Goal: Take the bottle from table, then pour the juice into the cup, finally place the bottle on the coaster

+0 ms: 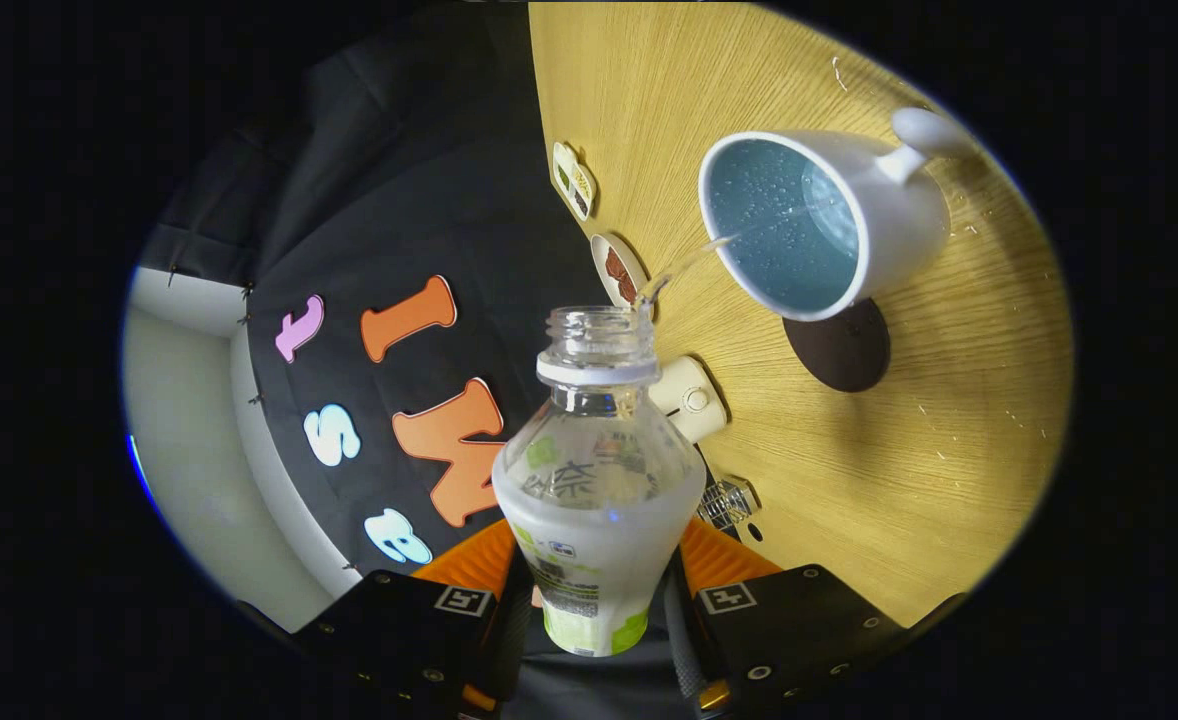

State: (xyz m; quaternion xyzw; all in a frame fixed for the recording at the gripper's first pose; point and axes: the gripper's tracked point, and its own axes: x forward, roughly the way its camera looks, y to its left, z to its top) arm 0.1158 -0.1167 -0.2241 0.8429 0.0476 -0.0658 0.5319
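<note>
Gripper (599, 590), at the bottom centre of the frame, pinches the lower body of the bottle (597, 480), one finger pressed against each side of the labelled section. Bottle rises from between the fingers toward mid-frame, uncapped, its open neck tipped toward the cup (821, 222) at the upper right. A thin clear stream (684, 265) arcs from the bottle's lip to the cup's rim, so the pour is judged to be under way. Cup is white outside, pale blue inside, with droplets on its inner wall; its handle points to the far upper right. Coaster (842, 348), a dark disc, lies on the wooden table (949, 450) just below the cup, partly overlapped by it in this view.

Handling, as a judgement: the bottle looks like thin clear plastic, light and somewhat yielding, growing lighter as it empties; a firm squeeze could dent the wall and surge the flow. The wrapped lower body offers better purchase than the smooth shoulder, and the present hold there appears sound. Wet plastic may turn slippery.

Hard to make out: the bottle's base is hidden between the fingers, and the liquid level inside cannot be read with confidence. Whether the cup stands on the coaster or beside it cannot be told. Several small objects (687, 400) along the table edge are too small to identify.
</note>
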